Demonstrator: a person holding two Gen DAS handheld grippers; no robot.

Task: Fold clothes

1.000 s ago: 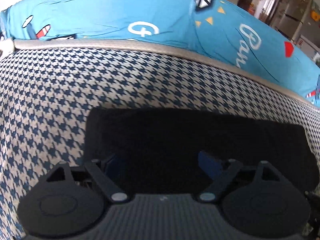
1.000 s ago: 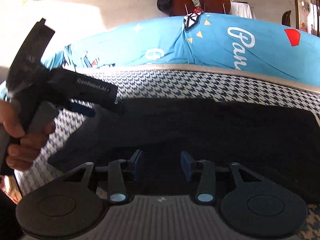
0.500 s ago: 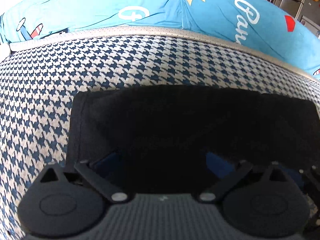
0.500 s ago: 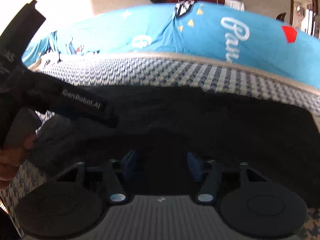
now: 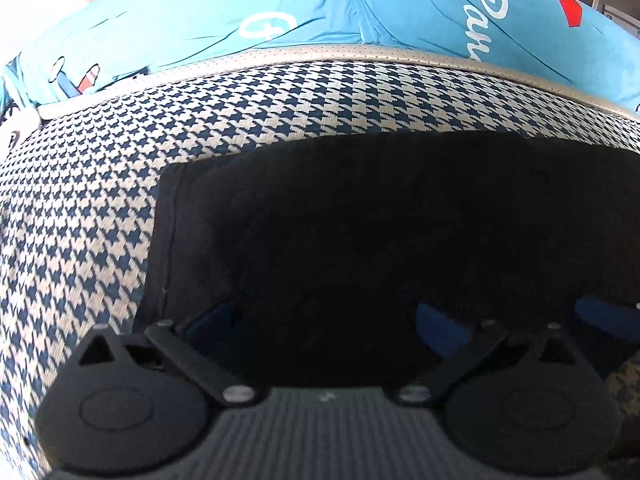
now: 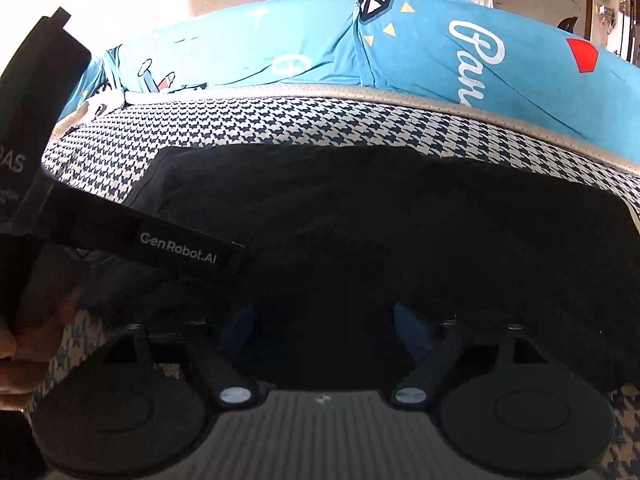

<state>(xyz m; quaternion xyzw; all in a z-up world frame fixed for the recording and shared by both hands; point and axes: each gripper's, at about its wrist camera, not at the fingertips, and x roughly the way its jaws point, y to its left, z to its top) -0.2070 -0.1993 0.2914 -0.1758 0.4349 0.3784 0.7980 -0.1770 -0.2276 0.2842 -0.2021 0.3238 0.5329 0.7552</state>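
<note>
Black cloth, a folded garment (image 5: 380, 232), lies flat on a houndstooth cushion (image 5: 80, 216), and both tools hang just above its near edge. The left tool (image 5: 328, 320) stands with its jaws spread wide after opening further; its blue pads (image 5: 216, 316) sit over the garment's left end without pinching the cloth, the stitched left hem just outside the left pad. The right tool (image 6: 324, 328) has also just been opening, and its jaws are well apart, with dark cloth showing between the pads (image 6: 408, 332) but not gripped. From the right wrist view the left tool (image 6: 180, 248) reaches in from the left side, its lettered body over the garment's left part, and a hand (image 6: 16, 344) holds its grip at the picture's edge. Beyond the garment, past the cushion's pale piping (image 5: 400, 54), a bright blue printed fabric (image 5: 240, 12) rises with white lettering and a red shape.
</note>
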